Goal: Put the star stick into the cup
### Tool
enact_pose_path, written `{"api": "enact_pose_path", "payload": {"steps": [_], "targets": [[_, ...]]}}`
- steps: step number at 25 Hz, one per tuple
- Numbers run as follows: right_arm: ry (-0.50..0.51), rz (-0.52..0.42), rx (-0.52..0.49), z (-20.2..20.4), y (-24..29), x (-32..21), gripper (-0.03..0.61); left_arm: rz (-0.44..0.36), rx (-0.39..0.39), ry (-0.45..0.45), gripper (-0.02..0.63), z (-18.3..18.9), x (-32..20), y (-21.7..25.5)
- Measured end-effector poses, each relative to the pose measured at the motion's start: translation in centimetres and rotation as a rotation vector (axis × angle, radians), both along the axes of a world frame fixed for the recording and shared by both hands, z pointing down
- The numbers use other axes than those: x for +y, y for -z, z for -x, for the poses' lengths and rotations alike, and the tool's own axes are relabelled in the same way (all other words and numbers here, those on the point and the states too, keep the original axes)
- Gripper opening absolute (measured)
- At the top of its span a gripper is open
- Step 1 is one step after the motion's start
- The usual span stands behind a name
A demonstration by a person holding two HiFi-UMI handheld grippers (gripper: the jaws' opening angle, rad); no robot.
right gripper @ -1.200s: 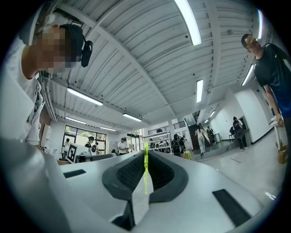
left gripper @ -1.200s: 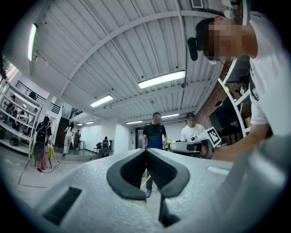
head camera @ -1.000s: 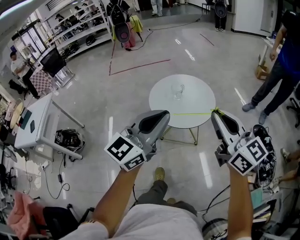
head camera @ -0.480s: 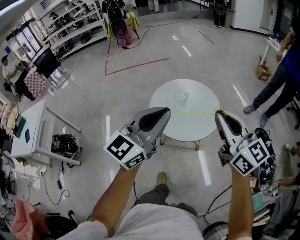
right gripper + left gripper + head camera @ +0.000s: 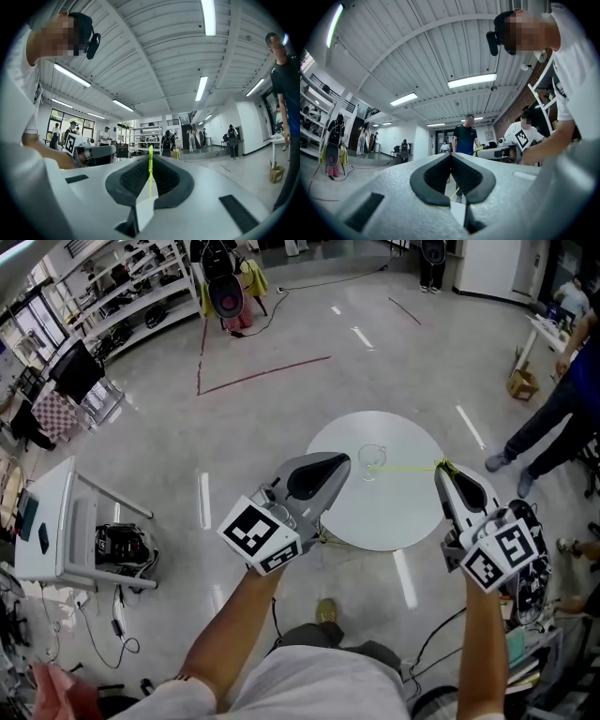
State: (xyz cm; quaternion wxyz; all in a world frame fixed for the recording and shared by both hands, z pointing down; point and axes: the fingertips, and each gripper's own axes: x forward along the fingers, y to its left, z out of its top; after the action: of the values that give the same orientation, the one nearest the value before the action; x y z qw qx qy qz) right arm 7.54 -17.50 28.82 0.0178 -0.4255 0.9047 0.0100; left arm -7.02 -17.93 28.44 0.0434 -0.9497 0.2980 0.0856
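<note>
Head view: a round white table [image 5: 398, 517] stands on a glossy grey floor [image 5: 272, 409], with shelving [image 5: 112, 301] at ten o'clock and a person in blue [image 5: 562, 404] at three. The clear cup [image 5: 372, 459] sits toward eleven o'clock of the tabletop's middle. The star stick [image 5: 408, 466] runs level from the cup (touching or not, I cannot tell) to the right gripper [image 5: 443, 472]. The left gripper [image 5: 332, 467] hovers at the table's nine o'clock rim.

Left gripper view: jaws together, empty, under a ribbed ceiling [image 5: 440, 56].

Right gripper view: jaws clamped on the thin green stick.
</note>
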Motion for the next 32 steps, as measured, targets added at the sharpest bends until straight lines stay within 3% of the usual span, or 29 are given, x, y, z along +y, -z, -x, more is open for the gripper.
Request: {"api": "enact_pose_path", "payload": {"steps": [18,32], "targets": [[-0.062,0.108,0.097,0.2,-4.5,-8.7,0.023,0.037,-0.004,-0.022,0.015,0.5,-7.6,-2.6],[0.026,0.222,0.137,0.8,-10.2,-13.6,0.023,0.062,-0.027,0.059,0.015,-1.3,-10.7,-5.3]]}}
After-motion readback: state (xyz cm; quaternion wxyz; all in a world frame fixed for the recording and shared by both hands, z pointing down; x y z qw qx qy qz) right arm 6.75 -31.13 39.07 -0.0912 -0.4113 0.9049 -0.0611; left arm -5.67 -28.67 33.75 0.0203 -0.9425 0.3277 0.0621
